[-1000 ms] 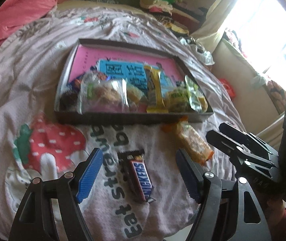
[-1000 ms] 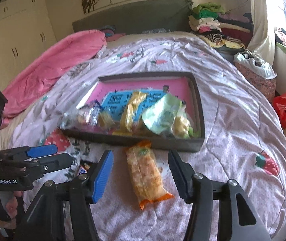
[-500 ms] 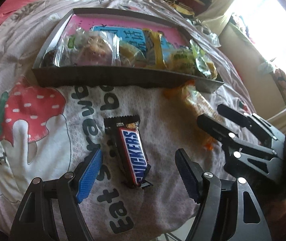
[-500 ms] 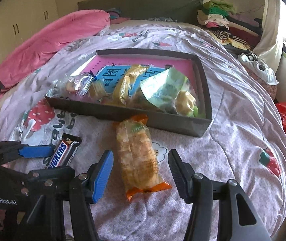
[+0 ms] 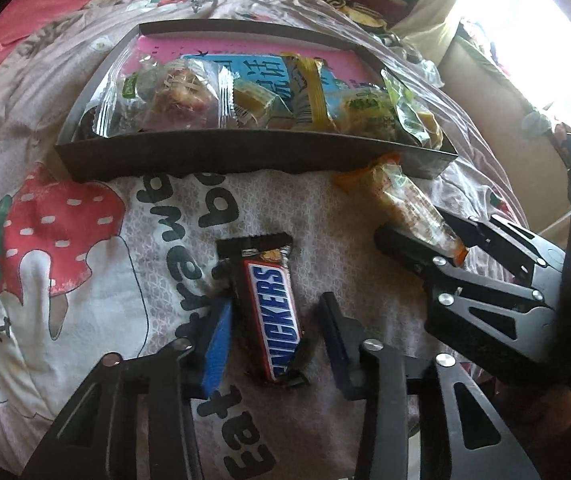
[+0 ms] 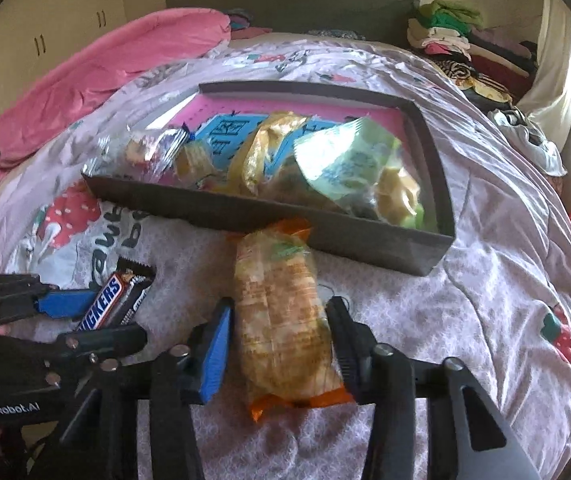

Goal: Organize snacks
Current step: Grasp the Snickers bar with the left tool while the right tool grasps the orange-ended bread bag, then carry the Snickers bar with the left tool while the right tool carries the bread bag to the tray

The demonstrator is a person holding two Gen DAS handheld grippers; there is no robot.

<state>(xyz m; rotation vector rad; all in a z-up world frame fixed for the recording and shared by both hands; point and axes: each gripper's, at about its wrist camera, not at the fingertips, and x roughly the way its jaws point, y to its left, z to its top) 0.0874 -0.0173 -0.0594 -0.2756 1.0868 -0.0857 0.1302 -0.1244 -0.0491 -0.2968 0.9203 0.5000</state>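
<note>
In my left wrist view the left claw (image 5: 273, 332) was closing around a glossy brown chocolate bar (image 5: 271, 312) with "SNICKERS" in blue letters on white, lying low in the centre of the frame; the blue ribbed pad touched its left edge, while the dark pad on the other side stood just clear of the wrapper. In my right wrist view the right claw (image 6: 281, 344) was closing too, on a crinkly clear packet of pale biscuits (image 6: 281, 320) with orange crimped ends, and both pads sat against its sides. Both snacks lay on a soft quilted bedspread (image 6: 485, 240) printed with strawberries and big dark letters, only partly readable. Across the upper middle of each frame sat a shallow dark cardboard tray (image 5: 245, 152) with a pink and blue printed floor, holding shiny wrapped snacks. The left tool's body read "GenRobot.AI" at the lower left of my right view.
</note>
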